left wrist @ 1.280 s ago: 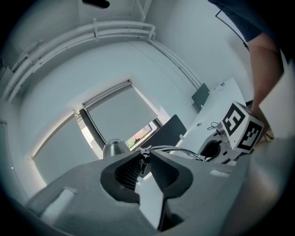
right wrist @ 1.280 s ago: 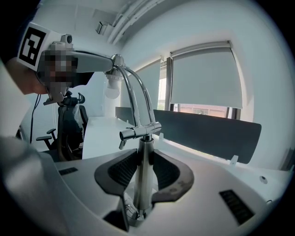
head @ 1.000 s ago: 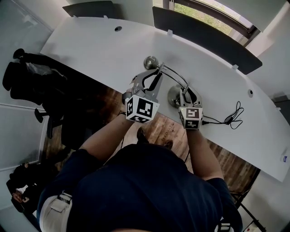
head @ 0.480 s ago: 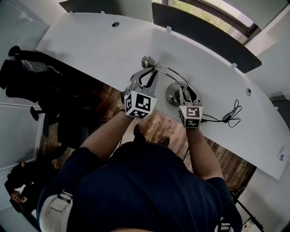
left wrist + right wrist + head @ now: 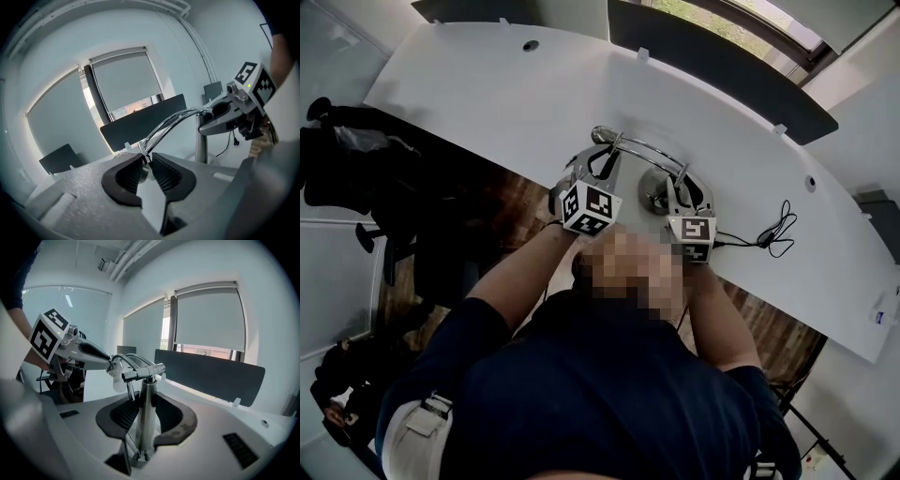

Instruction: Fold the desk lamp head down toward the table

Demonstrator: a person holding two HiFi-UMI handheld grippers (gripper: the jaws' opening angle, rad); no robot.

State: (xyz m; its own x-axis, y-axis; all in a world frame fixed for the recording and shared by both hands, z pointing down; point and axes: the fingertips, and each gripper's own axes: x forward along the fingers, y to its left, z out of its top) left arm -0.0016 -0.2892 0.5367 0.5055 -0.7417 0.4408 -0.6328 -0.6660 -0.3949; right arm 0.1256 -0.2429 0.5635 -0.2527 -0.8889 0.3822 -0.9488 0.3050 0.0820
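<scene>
**A:** Where is the desk lamp [image 5: 649,164]?

**B:** On the white desk [image 5: 487,84], close to its near edge. Its round base [image 5: 652,190] sits flat on the desk. The chrome post [image 5: 143,427] stands upright from it.

**A:** And the lamp head [image 5: 600,134]?

**B:** Out to the left of the base, low over the desk. It sits at the far end of the curved lamp arm [image 5: 645,148], which is made of 2 thin rods. No view shows whether the head touches the desk.

**A:** What is the left gripper [image 5: 146,157] doing?

**B:** Its 2 jaws are pinched on the thin end of the lamp arm, right where the rods run in beside the head. From the head view its marker cube [image 5: 586,208] sits just off the desk edge.

**A:** The right gripper [image 5: 142,399]?

**B:** It is clamped on the post, with 1 ribbed pad on each side of the tube, a little above the base. The horizontal joint at the top of the post stands above the jaws.

**A:** How do the 2 grippers lie to each other?

**B:** Side by side and apart, with the lamp arm arching between them.

**A:** Anything else on the desk?

**B:** A black cable [image 5: 773,234] lies looped to the right of the right gripper. A dark divider panel [image 5: 722,66] runs along the far edge.
</scene>
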